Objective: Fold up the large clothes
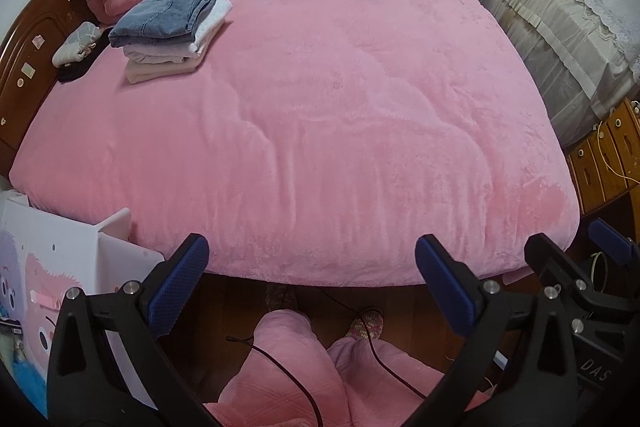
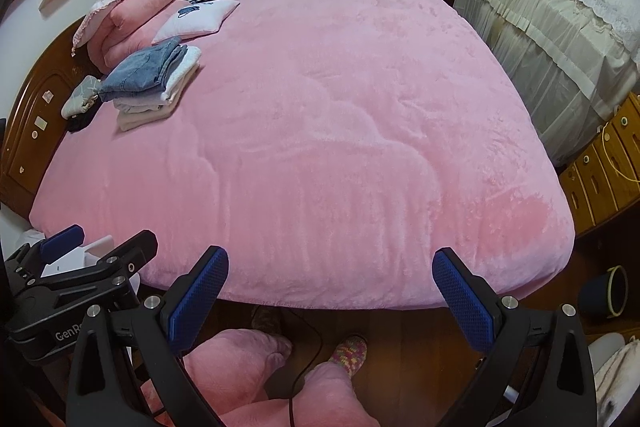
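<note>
Left gripper (image 1: 312, 279) and right gripper (image 2: 330, 287): both spread wide, holding nothing, above bed edge. Folded stack (image 1: 168, 31) near headboard (image 1: 24, 67); lower layers hard to identify.

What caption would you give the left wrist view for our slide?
Both tools, left and right, open before a pink bed with a pile of folded clothes near the headboard.

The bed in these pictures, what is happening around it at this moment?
A person stands at the side of the bed holding a two-finger gripper in each hand. The left gripper and the right gripper are both open and hold nothing, raised above the floor in front of the bed edge. A stack of folded clothes, jeans on top, lies near the headboard. No unfolded garment is spread on the pink cover.
</note>
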The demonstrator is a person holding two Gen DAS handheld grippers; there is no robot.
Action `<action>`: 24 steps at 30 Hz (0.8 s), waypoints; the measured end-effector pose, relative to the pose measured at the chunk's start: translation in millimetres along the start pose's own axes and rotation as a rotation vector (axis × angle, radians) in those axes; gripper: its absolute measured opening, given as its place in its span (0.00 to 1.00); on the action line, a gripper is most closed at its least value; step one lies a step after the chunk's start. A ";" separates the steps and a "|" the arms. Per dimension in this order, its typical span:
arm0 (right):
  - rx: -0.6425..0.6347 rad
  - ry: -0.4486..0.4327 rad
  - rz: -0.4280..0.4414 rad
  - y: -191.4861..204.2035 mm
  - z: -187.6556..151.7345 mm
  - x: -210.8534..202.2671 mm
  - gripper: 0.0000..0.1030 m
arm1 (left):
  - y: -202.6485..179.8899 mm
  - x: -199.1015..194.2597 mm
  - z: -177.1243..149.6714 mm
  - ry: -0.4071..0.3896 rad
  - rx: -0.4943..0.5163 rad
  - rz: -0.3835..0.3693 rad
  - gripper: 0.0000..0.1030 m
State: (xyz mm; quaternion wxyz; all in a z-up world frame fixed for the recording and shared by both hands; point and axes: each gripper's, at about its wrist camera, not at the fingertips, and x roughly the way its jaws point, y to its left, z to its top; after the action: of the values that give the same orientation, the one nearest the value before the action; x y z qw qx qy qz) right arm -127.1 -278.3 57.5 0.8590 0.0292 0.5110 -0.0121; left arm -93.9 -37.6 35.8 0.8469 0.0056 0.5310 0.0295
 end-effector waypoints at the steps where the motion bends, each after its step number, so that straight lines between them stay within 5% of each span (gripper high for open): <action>1: -0.001 -0.001 -0.001 0.8 -0.3 -1.4 1.00 | -0.5 -0.3 -0.2 -0.001 -0.002 0.001 0.99; 24: 0.008 0.004 -0.004 -0.3 0.9 -7.5 1.00 | -9.2 -7.5 -2.5 -0.016 0.006 0.021 0.99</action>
State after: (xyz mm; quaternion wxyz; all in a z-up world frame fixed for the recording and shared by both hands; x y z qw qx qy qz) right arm -130.0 -278.8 64.5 0.8577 0.0315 0.5129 -0.0158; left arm -99.0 -47.2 41.1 0.8506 0.0137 0.5244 0.0367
